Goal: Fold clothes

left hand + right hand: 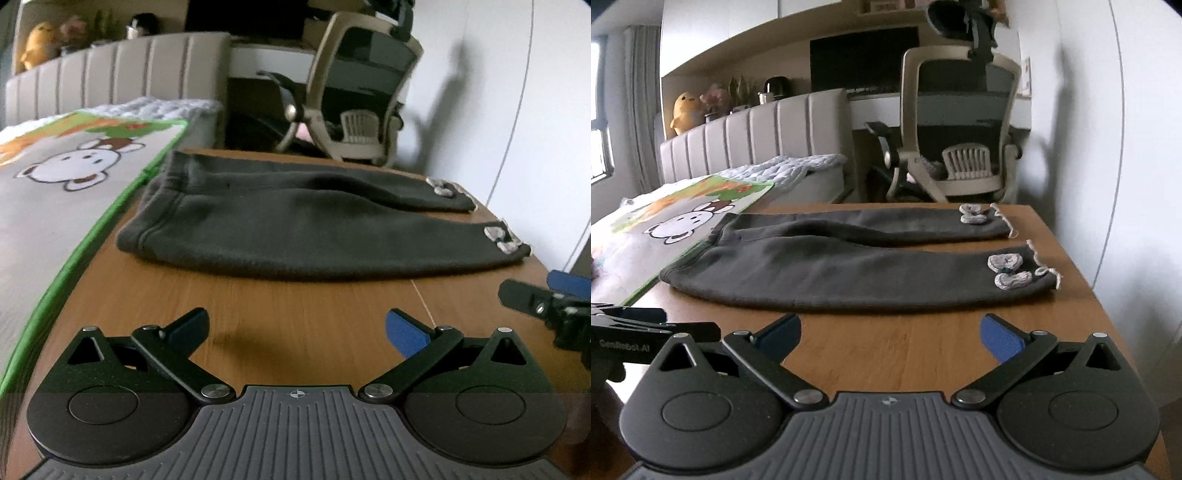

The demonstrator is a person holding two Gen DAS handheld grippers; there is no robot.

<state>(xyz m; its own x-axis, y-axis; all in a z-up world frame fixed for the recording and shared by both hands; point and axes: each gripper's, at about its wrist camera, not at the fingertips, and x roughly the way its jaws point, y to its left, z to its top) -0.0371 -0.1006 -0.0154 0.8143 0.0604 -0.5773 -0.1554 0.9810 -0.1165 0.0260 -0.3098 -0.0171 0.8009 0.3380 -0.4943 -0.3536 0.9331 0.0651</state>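
Dark grey pants (827, 266) are lying flat at twelve o'clock on the wooden table (886, 350); both the left gripper (295, 332) and the right gripper (890, 334) are hanging wide apart, gripping nothing; pinching one layer could be bunching the fold.

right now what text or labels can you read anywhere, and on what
"GenRobot.AI", in pale letters on the black body of the left tool, seen from the right wrist view.
The monkey mat on the bed shows pictures only, no readable words.
The grey trousers carry no visible label.

Both views look low across the table (295, 314), side by side.
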